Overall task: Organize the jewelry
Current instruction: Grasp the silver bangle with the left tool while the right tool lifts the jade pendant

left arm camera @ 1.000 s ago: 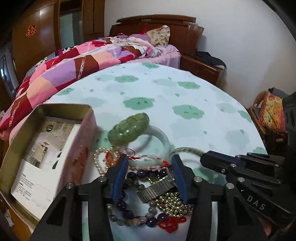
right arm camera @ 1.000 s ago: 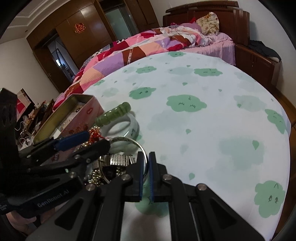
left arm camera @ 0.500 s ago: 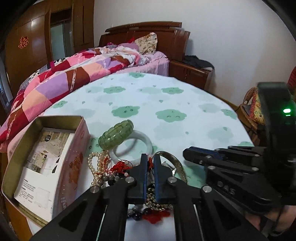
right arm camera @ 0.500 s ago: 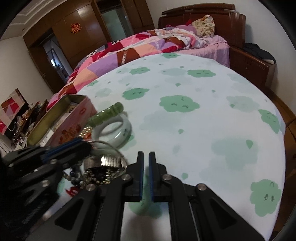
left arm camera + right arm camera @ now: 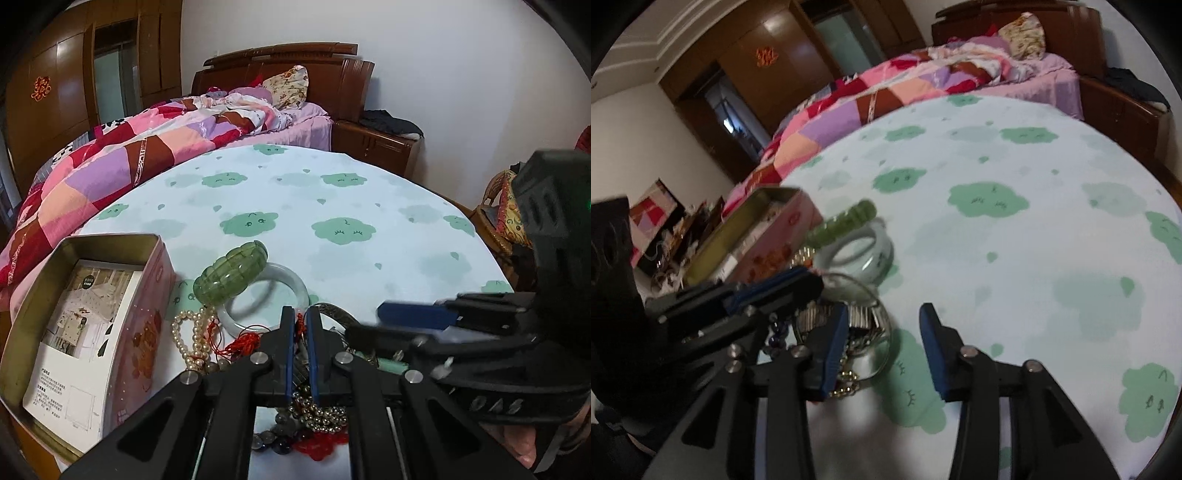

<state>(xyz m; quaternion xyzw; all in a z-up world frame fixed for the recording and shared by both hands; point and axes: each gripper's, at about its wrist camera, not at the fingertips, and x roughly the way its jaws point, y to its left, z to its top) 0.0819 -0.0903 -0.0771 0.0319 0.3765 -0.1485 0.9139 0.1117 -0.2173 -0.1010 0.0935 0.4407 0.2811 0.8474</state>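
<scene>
The jewelry pile (image 5: 280, 354) lay near the desk's (image 5: 332, 206) front edge, beside the open tin (image 5: 88, 332). The left hand-held gripper (image 5: 300, 325) was pressed together on a red cord within it, while the right hand-held gripper (image 5: 882, 332) stood spread over the pile's metal bangle (image 5: 875, 332). A green beaded bracelet (image 5: 231, 271) leaned on a pale jade bangle (image 5: 266, 299), with pearls (image 5: 192, 336) alongside.

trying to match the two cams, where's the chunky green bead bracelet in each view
Left wrist: the green bead bracelet sits left of centre, propped on the pale jade bangle.
Right wrist: green bead bracelet at mid-left, blurred, on the same bangle.
Shared landmark: the pink tin box to its left.
</scene>
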